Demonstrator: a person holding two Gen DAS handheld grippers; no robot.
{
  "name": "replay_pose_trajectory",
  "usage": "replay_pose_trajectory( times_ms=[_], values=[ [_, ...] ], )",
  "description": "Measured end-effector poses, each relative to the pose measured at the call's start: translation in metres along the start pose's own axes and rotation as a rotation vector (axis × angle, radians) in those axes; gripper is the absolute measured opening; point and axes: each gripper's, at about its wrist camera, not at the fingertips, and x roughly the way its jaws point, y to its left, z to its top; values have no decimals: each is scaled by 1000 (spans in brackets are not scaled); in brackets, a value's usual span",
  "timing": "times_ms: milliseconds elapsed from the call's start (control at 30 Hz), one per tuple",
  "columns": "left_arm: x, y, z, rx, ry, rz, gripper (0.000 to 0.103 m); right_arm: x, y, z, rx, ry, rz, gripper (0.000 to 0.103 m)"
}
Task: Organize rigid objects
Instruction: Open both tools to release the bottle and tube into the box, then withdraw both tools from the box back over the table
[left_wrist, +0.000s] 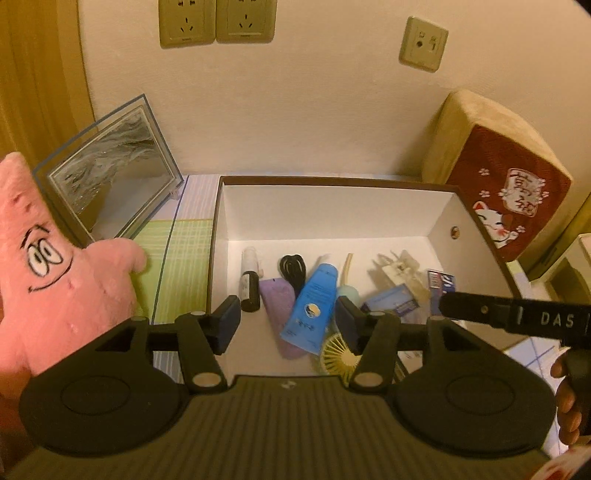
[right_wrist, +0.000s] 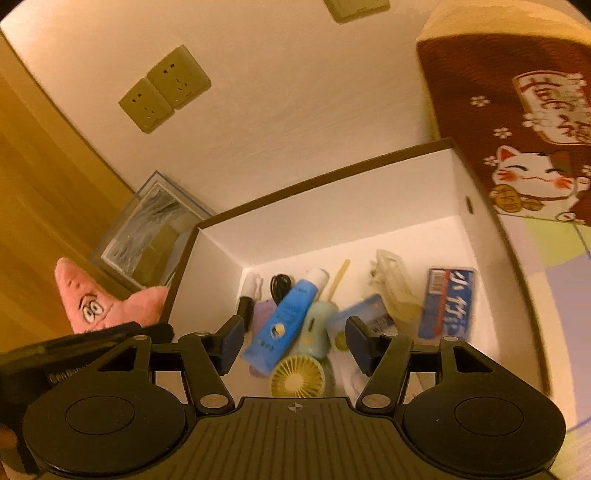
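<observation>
Your left gripper (left_wrist: 288, 323) and right gripper (right_wrist: 295, 341) both hover over the open white box (left_wrist: 332, 206), jaws parted and empty. Most small items already lie along its near wall: a blue tube (left_wrist: 314, 302), a yellow mini fan (left_wrist: 338, 354), a black cable coil (left_wrist: 293, 271). A pink plush star (left_wrist: 55, 266) sits outside the box's left wall, so sorting looks largely done.

The open white cardboard box with brown rim (left_wrist: 332, 206) holds the items on its floor. The blue plastic tube (left_wrist: 312, 308) lies centrally, cap toward 12 o'clock; the black-and-white cylinder (left_wrist: 249, 284) lies at 9 o'clock, the blue printed carton (right_wrist: 448, 302) at 3 o'clock, and the round yellow handheld fan (right_wrist: 297, 376) at 6 o'clock.
</observation>
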Motion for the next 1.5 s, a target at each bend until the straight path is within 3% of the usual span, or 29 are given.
replay_pose_trajectory(
  times_ms=[733,1100,1500],
  values=[
    [-86,-36,-82,-34,-1,-34,58,-122,-24,-93,-97,-34,-40,62],
    [-107,-62,-125,-34,38,-70,61,-148,-30,-133,-145,1,-78,62],
    [-105,-87,-165,-9,116,-73,61,-158,-46,-171,-184,72,-124,62]
  ],
)
